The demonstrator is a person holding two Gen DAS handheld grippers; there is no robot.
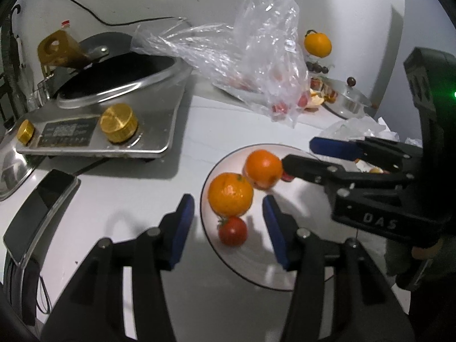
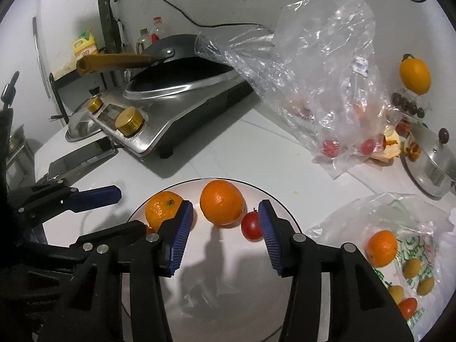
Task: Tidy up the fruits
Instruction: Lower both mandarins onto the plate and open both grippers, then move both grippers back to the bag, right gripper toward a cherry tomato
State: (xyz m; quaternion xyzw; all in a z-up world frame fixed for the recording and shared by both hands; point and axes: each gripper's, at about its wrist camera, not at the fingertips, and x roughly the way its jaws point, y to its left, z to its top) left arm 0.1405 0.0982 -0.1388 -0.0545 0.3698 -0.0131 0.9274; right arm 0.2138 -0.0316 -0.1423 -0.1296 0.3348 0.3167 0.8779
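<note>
A white plate (image 1: 256, 268) (image 2: 228, 293) lies on the counter with two oranges and red tomatoes on it. In the left wrist view, one orange (image 1: 230, 194) and a tomato (image 1: 232, 230) sit between my open left gripper's (image 1: 226, 229) fingers; the second orange (image 1: 263, 168) lies just in front of my right gripper (image 1: 296, 155). In the right wrist view, my right gripper (image 2: 223, 238) is open and empty, just short of that orange (image 2: 221, 202) and a tomato (image 2: 252, 226). The other orange (image 2: 163, 209) is left of it. My left gripper (image 2: 125, 211) enters from the left.
A stove (image 1: 108, 119) (image 2: 159, 125) with a wok stands at the back left. A clear bag with tomatoes (image 1: 256, 65) (image 2: 327, 91) lies behind the plate. A bag of fruit (image 2: 399, 259), a pot lid (image 2: 433, 168), a phone (image 1: 40, 211) and a hanging orange (image 1: 317, 44) surround it.
</note>
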